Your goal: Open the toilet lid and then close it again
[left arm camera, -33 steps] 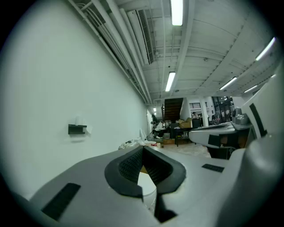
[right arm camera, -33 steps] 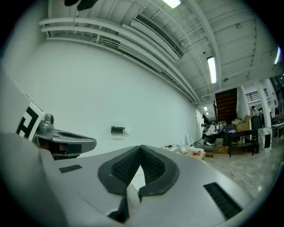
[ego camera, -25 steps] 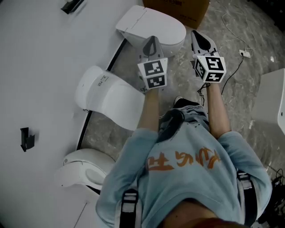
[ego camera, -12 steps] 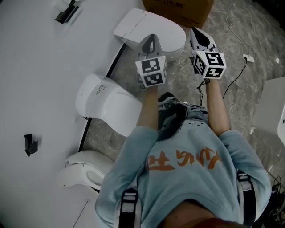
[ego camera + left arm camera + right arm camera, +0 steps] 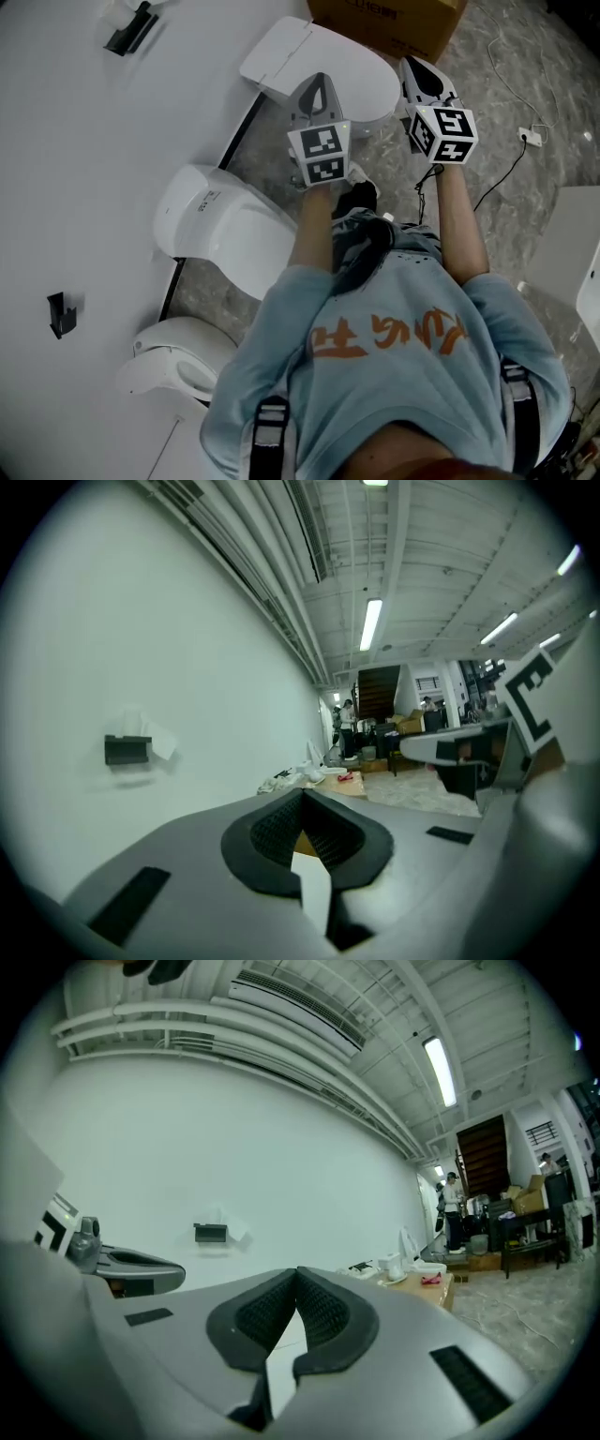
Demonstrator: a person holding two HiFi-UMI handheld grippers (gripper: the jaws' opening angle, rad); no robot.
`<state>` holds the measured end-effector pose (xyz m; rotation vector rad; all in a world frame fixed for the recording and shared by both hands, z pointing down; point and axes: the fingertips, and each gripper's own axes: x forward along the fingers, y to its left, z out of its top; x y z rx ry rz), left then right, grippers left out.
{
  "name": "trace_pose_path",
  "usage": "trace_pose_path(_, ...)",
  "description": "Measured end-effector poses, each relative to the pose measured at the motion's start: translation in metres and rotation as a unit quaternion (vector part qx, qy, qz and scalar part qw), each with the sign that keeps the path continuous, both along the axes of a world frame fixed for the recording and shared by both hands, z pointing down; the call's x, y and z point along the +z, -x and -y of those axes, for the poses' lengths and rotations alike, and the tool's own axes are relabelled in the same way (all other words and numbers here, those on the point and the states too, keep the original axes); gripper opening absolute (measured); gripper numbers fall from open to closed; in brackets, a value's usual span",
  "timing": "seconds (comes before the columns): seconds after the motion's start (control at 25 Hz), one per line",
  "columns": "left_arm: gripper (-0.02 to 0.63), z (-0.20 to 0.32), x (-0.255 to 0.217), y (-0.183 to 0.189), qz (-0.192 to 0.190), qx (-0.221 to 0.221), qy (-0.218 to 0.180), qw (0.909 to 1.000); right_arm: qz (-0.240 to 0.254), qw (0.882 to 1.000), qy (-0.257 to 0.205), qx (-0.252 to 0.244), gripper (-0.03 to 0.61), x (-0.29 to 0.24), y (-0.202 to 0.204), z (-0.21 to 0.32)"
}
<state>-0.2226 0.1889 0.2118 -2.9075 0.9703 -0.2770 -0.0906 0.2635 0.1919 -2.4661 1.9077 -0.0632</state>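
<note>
Toilet lid (image 5: 330, 67) shut | L hand-held gripper (image 5: 319, 82), R hand-held gripper (image 5: 413, 67) clenched | marble floor (image 5: 511, 94), wall (image 5: 84, 122)

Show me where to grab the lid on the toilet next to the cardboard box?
Grip the lid at its rounded front edge, farthest from the wall. It lies flat and shut, likely hinged at the wall end, so come in from the floor side. The left gripper is shut; open it first.

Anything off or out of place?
Nothing spilled or damaged. A cable lies loose on the floor at right; the nearest toilet looks open, while the middle toilet and far toilet are lidded.
</note>
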Motion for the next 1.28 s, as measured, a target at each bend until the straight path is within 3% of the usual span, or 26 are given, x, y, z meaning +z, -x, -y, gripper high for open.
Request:
trace_pose_path(0.2,0.026,0.043,0.021,-0.046,0.063,0.0,-0.033,0.9974,-0.003,1.0,0.014,-0.027,0.012,0.001,-0.031,0.062)
trace_pose_path(0.48,0.026,0.121,0.074,-0.086,0.084,-0.014,0.029,0.9959,0.009,0.995,0.086,-0.046,0.012,0.056,-0.079,0.137)
trace_pose_path(0.68,0.026,0.172,0.104,-0.113,0.104,-0.005,0.044,0.9936,0.024,0.991,0.123,-0.049,0.012,0.089,-0.114,0.191)
trace_pose_path(0.92,0.026,0.207,0.134,-0.125,0.121,-0.016,0.075,0.9896,0.019,0.982,0.165,-0.088,0.012,0.119,-0.12,0.243)
trace_pose_path(1.28,0.026,0.213,0.169,-0.147,0.135,-0.019,0.112,0.9843,0.015,0.965,0.218,-0.144,0.012,0.168,-0.114,0.291)
